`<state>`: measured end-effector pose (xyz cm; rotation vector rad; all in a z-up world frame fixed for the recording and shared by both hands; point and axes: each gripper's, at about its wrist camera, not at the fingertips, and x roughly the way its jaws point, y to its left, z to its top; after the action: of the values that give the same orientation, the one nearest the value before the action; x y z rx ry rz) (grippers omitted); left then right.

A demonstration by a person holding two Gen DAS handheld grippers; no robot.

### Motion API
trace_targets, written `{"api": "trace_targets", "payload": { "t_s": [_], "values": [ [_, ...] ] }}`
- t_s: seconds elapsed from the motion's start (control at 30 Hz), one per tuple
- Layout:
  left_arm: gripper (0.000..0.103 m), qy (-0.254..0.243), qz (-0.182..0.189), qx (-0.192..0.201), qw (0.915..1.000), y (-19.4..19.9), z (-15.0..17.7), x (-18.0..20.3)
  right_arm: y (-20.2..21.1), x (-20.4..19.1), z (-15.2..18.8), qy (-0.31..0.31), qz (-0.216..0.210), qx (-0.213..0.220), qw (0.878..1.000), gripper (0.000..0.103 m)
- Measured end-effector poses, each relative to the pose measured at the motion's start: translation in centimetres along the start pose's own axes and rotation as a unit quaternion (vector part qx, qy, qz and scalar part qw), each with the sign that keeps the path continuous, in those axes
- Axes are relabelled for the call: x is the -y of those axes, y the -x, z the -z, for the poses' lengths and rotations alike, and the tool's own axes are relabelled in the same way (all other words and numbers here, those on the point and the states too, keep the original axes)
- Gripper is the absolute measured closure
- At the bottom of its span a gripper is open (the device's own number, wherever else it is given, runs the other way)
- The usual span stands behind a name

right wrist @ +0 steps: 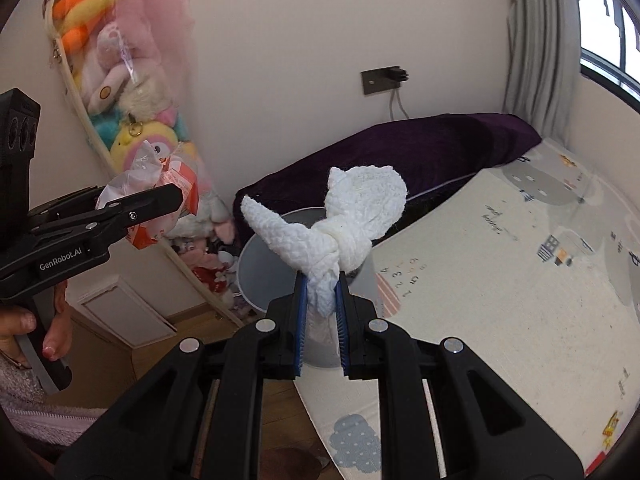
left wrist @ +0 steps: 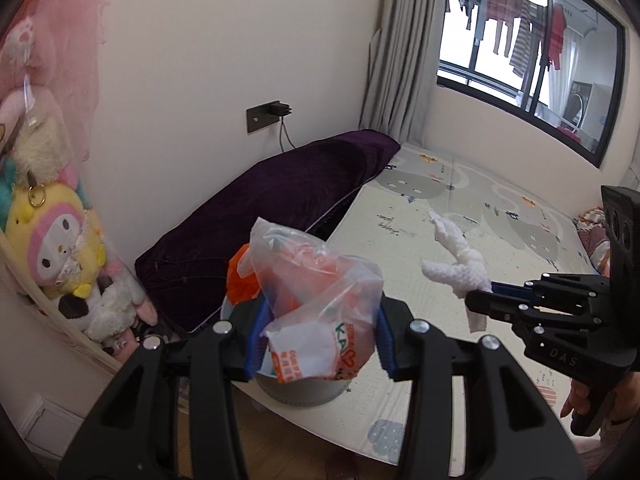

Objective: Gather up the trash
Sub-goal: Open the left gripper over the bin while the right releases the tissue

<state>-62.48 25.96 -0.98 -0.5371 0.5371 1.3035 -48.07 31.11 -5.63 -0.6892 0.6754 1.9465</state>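
Observation:
My left gripper point(left wrist: 318, 336) is shut on a clear plastic bag point(left wrist: 316, 300) with orange-and-white wrappers inside, held right above the grey round bin point(left wrist: 304, 394). The bag also shows in the right wrist view point(right wrist: 160, 188), in the left gripper point(right wrist: 172, 196). My right gripper point(right wrist: 322, 312) is shut on a knotted white paper towel point(right wrist: 336, 220), held above the bin point(right wrist: 260, 276). In the left wrist view the right gripper point(left wrist: 478, 298) holds the towel point(left wrist: 456, 260) to the right of the bag, over the mat.
The bin stands at the edge of a patterned play mat point(left wrist: 460, 208). A dark purple cushion point(left wrist: 280, 200) lies along the wall behind it. A net of plush toys point(left wrist: 52, 220) hangs at left. Wooden floor point(right wrist: 120, 352) lies in front.

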Motion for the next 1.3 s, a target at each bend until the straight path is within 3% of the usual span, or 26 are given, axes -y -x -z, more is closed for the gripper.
{"api": "trace_targets", "payload": {
  "t_s": [0.43, 0.57, 0.67, 0.9, 1.17, 1.23, 1.3],
  "values": [
    [0.059, 0.04, 0.005, -0.009, 0.9992, -2.9, -0.7, -5.0, -6.9, -3.8, -5.4, 0.045, -0.037, -0.033, 0.998, 0.089],
    [0.058, 0.041, 0.017, -0.01, 0.999, -4.3, -1.2, -5.0, -8.2, -3.9, -6.4, 0.048, -0.03, -0.033, 0.998, 0.066],
    [0.056, 0.041, 0.028, -0.016, 0.9986, -5.4, -1.6, -4.9, -8.8, -3.4, -7.1, 0.047, -0.019, -0.034, 0.998, 0.066],
    [0.033, 0.037, 0.043, -0.022, 0.9982, -6.8, -2.0, -4.3, -8.5, -1.4, -7.4, 0.022, -0.004, -0.03, 0.999, 0.066],
    [0.032, 0.015, 0.049, -0.027, 0.9983, -6.8, -2.2, -3.2, -7.7, 0.6, -6.2, -0.013, 0.007, -0.032, 0.999, 0.065],
    [0.029, 0.007, 0.051, -0.026, 0.9983, -6.8, -2.3, -2.8, -7.3, 0.9, -5.9, -0.019, 0.012, -0.03, 0.999, 0.061],
    [0.028, -0.004, 0.056, -0.026, 0.9981, -6.7, -2.3, -2.1, -6.7, 1.2, -5.5, -0.026, 0.022, -0.025, 0.999, 0.051]
  ]
}}
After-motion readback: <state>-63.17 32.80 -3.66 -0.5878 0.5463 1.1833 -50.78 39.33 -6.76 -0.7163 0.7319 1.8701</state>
